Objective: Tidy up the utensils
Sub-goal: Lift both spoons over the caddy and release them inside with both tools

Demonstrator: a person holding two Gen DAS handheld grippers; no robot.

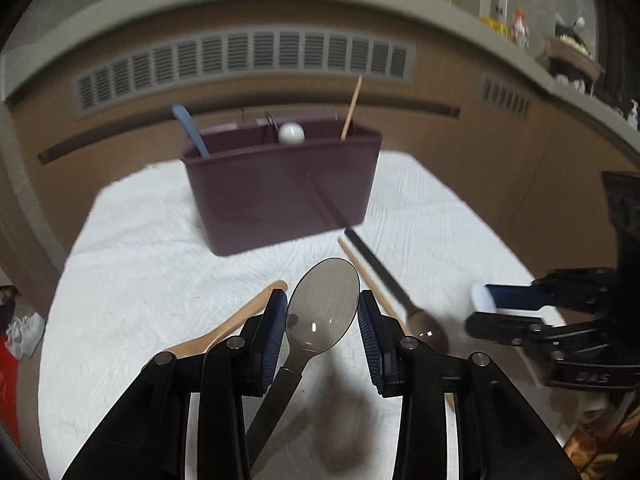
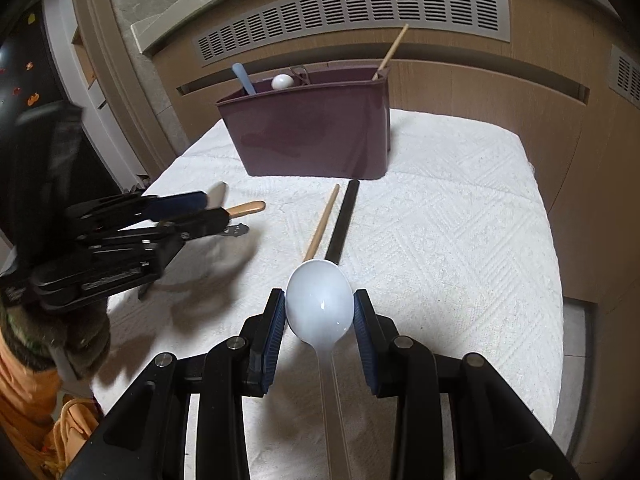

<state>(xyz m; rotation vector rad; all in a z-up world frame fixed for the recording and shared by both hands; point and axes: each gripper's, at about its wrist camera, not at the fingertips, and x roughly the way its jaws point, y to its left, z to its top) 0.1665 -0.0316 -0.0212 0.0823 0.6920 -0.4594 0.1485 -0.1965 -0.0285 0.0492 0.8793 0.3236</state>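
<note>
My left gripper (image 1: 323,312) is shut on the bowl of a smoky grey plastic spoon (image 1: 322,310) and holds it above the white towel (image 1: 140,280). My right gripper (image 2: 320,312) is shut on the bowl of a white plastic spoon (image 2: 319,300). A maroon utensil bin (image 1: 280,192) stands at the back of the towel, also in the right wrist view (image 2: 316,132), holding a blue handle (image 1: 190,130), a white spoon (image 1: 291,133) and a wooden stick (image 1: 351,108).
On the towel lie a dark spoon with a black handle (image 1: 384,276), a wooden stick (image 2: 321,224) and a black handle (image 2: 343,220) side by side, and a wooden spoon handle (image 1: 236,320). A wood-panel wall with vents (image 1: 248,60) is behind.
</note>
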